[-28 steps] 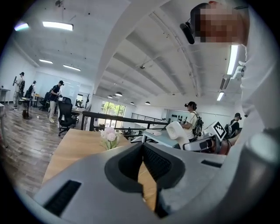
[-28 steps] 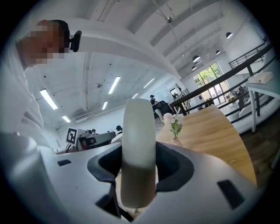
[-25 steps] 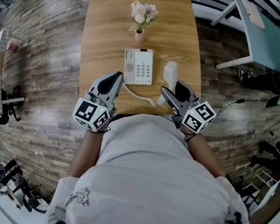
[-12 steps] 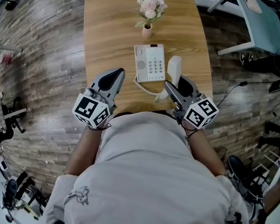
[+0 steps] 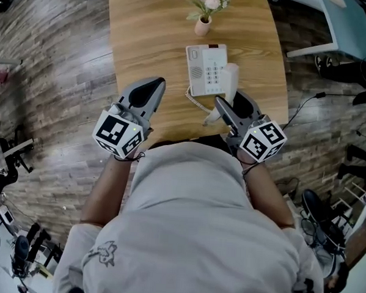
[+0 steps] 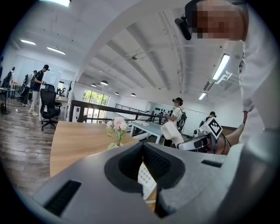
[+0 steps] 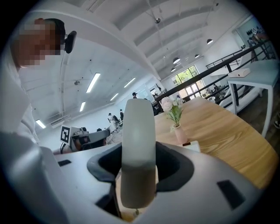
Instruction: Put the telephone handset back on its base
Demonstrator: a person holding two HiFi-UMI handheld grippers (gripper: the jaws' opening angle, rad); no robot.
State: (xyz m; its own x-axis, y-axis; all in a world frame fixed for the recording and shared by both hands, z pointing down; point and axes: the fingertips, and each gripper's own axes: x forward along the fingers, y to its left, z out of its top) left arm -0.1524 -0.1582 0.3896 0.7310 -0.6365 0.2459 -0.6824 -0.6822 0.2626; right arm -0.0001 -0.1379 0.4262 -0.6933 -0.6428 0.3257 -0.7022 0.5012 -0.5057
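Telephone handset (image 7: 138, 144) is pinched between the right gripper (image 5: 229, 99) jaws, held upright just beside the right edge of the base (image 5: 205, 69); coiled cord (image 5: 196, 102) is seen at the base's near edge; left gripper (image 5: 154, 85) jaws are pressed together, empty, left of the base; flower vase (image 5: 203, 25) is stood beyond on the table (image 5: 146, 37).

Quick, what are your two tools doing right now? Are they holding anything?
Left tool: closed, holding nothing.
Right tool: closed on the white telephone handset.
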